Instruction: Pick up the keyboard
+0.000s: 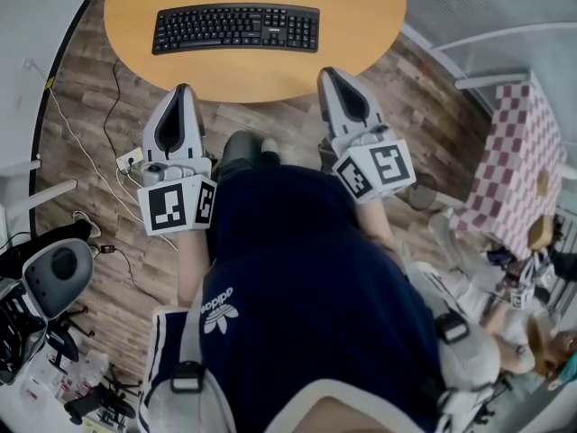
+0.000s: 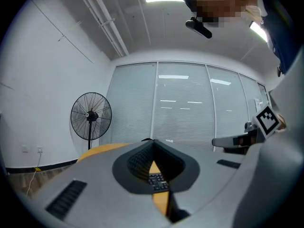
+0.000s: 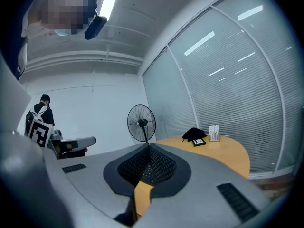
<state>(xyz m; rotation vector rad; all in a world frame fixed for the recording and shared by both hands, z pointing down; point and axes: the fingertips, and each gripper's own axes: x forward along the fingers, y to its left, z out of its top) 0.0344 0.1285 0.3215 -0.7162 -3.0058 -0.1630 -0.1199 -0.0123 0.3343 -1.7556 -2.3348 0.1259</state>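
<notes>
Keyboard (image 1: 236, 28) lies flat on bench (image 1: 361, 16) ahead of left tongs (image 1: 183, 88) & right tongs (image 1: 327, 73), both pressed together w/ nothing held; risk: approaching unopened they'd just shove it across instead of gripping.

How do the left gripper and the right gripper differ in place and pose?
The tip of the right gripper overlaps the table edge; that of the left gripper stops near it. In the head view the left gripper points straight up, the right gripper slants leftward. Both are shut and empty.
</notes>
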